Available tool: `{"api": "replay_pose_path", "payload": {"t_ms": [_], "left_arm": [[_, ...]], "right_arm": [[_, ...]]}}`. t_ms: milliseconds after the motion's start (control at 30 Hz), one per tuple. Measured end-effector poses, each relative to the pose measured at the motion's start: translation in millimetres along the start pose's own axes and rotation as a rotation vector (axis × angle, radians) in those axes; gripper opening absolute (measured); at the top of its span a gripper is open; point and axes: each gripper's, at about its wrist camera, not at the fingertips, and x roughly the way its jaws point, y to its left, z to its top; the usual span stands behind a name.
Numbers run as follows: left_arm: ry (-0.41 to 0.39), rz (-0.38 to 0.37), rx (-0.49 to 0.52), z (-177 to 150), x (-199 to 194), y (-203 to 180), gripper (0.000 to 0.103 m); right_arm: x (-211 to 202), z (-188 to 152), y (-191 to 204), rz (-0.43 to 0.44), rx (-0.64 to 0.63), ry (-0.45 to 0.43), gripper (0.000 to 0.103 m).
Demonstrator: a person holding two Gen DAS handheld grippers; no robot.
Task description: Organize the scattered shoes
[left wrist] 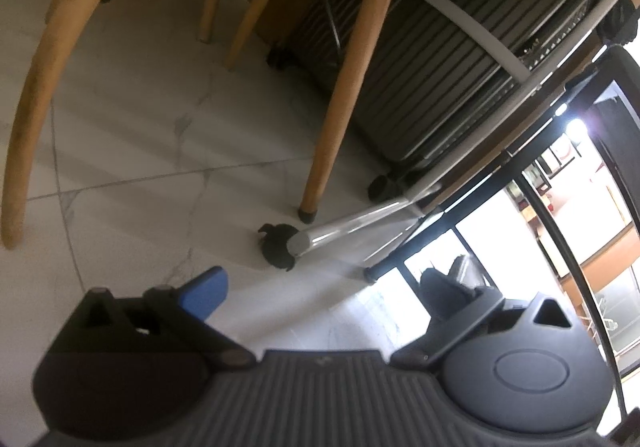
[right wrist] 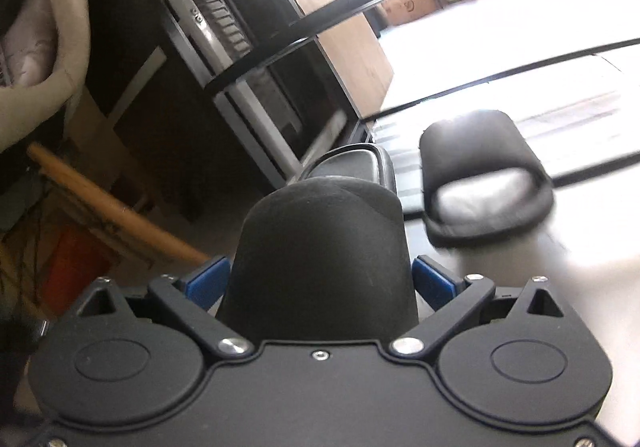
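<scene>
Left gripper [left wrist: 320, 287] is spread wide with nothing between its fingers, tilted down toward the floor; one blue pad [left wrist: 204, 293] shows, the other finger looks dark against the glare. Right gripper [right wrist: 320, 275] is clamped on a black slide sandal [right wrist: 320, 247], blue pads [right wrist: 208, 281] pressed on both sides of it, pointing forward and held off the floor.

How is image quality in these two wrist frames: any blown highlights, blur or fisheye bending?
Left wrist: doorway at right blown out, wooden chair legs bowed by fisheye, slight softness. Right wrist: floor beyond the loose black slide overexposed, its near edge motion-smeared; the held slide stays sharp.
</scene>
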Motion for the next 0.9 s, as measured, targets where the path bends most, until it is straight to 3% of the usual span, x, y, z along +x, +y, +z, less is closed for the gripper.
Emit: {"api": "replay_pose_path", "payload": {"t_ms": [267, 400, 433, 467, 700, 767, 900], "left_arm": [[0.008, -0.018, 0.010, -0.1, 7.7, 0.7, 0.102], [0.014, -0.030, 0.018, -1.2, 14.4, 1.6, 0.102], [0.021, -0.027, 0.015, -1.1, 18.7, 1.9, 0.102], [0.027, -0.025, 0.014, -0.9, 21.6, 2.1, 0.102], [0.028, -0.017, 0.032, -2.8, 26.6, -1.4, 0.102], [0.030, -0.014, 0.030, -3.0, 31.2, -1.1, 0.102], [0.029, -0.011, 0.023, -2.7, 32.2, -1.2, 0.102]], "right_arm": [[99.3, 41.4, -3.2, -0.112, -0.046, -0.010, 0.099], [125.9, 41.4, 2.4, -0.204, -0.126, -0.051, 0.100], [129.5, 40.4, 5.6, -0.217, -0.152, -0.063, 0.097], [133.2, 39.4, 8.8, -0.230, -0.179, -0.075, 0.083], [125.3, 38.7, 9.6, -0.198, -0.258, -0.098, 0.087], [122.8, 38.6, 9.6, -0.187, -0.279, -0.104, 0.095], [114.5, 36.6, 10.3, -0.157, -0.326, -0.106, 0.101]]}}
